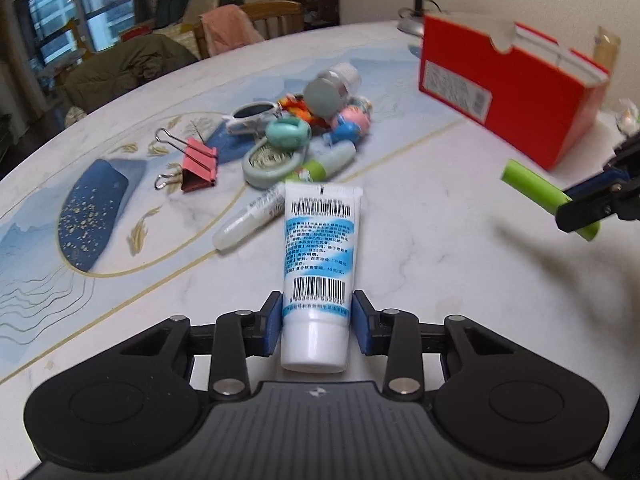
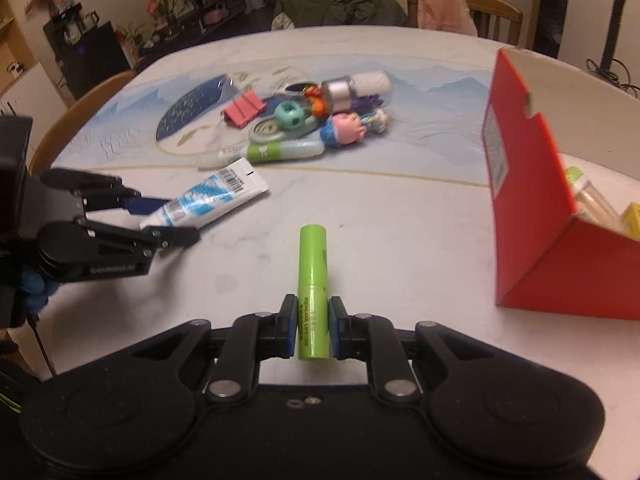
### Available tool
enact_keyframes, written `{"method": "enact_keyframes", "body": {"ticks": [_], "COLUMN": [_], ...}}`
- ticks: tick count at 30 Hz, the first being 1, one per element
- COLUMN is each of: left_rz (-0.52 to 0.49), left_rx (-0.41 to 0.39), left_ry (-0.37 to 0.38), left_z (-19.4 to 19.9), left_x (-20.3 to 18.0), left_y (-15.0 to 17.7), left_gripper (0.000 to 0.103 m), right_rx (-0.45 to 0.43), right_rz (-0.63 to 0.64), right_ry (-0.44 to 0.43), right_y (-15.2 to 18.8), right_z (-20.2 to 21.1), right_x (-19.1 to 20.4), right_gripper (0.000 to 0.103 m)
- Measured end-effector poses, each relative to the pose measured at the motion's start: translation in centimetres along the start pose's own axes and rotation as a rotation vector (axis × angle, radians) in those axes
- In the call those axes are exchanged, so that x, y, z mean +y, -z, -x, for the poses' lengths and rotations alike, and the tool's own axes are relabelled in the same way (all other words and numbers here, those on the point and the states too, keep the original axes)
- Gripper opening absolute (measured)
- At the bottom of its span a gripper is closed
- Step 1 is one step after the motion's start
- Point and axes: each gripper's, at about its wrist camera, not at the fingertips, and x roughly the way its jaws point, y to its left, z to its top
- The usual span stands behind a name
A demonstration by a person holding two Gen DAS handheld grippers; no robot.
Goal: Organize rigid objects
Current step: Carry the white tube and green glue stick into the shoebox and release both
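My left gripper (image 1: 316, 326) is shut on a white and blue tube (image 1: 320, 264) near its cap end; the tube points toward the pile. It also shows in the right wrist view (image 2: 208, 200) with the left gripper (image 2: 168, 220) around it. My right gripper (image 2: 313, 332) is shut on a green lipstick stick (image 2: 313, 280), held just above the table. In the left wrist view the green stick (image 1: 536, 192) shows at the right, in the right gripper (image 1: 580, 208). A red box (image 2: 532, 200) stands open at the right and holds several items.
A pile of small things lies mid-table: pink binder clip (image 1: 198, 166), teal toy (image 1: 288, 134), grey-capped jar (image 1: 326, 92), pig figure (image 2: 344, 130), green-white tube (image 2: 286, 150), clear tube (image 1: 250, 222). Chairs with clothes stand beyond the table's far edge. A lamp base (image 1: 412, 24) sits behind the red box (image 1: 508, 88).
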Motion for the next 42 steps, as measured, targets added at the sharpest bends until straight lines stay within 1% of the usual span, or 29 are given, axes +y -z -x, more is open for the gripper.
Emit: {"method": "enact_keyframes", "body": {"ticks": [3, 7, 13, 20, 22, 26, 33, 37, 42], "left_rz": [0.031, 0.048, 0.062, 0.054, 0.044, 0.029, -0.006, -0.016, -0.025], "left_rx": [-0.037, -0.082, -0.122, -0.126, -0.127, -0.123, -0.101, -0.079, -0.038], "left_ry": [0.005, 0.030, 0.091, 0.137, 0.142, 0.157, 0.183, 0.195, 0.224], "left_z": [1.0, 2.3, 3.6, 3.3, 3.2, 2.6, 0.5, -1.2, -3.7], "left_x": [-0.6, -2.2, -5.5, -9.6, -10.8, -13.3, -16.5, -17.9, -19.7], "left_y": [-1.5, -4.2, -8.7, -13.8, -14.9, -17.2, -21.1, -23.6, -26.3], "left_gripper": [0.035, 0.035, 0.035, 0.035, 0.035, 0.035, 0.035, 0.035, 0.035], "right_rx": [-0.036, -0.094, -0.180, -0.245, -0.254, -0.267, -0.285, -0.276, -0.241], "right_rz": [-0.026, -0.042, -0.054, -0.079, -0.096, -0.113, -0.168, -0.210, -0.237], "right_ry": [0.002, 0.010, 0.017, 0.055, 0.062, 0.102, 0.166, 0.209, 0.257], "right_y": [-0.6, -1.5, -2.9, -4.2, -4.5, -5.0, -5.5, -5.3, -5.1], "right_z": [1.6, 3.8, 6.7, 8.3, 8.6, 9.1, 9.2, 9.1, 8.2], "right_x": [-1.2, -3.1, -5.7, -10.0, -11.6, -14.4, -19.4, -22.3, -24.8], "right_gripper": [0.015, 0.015, 0.015, 0.015, 0.015, 0.015, 0.015, 0.015, 0.015]}}
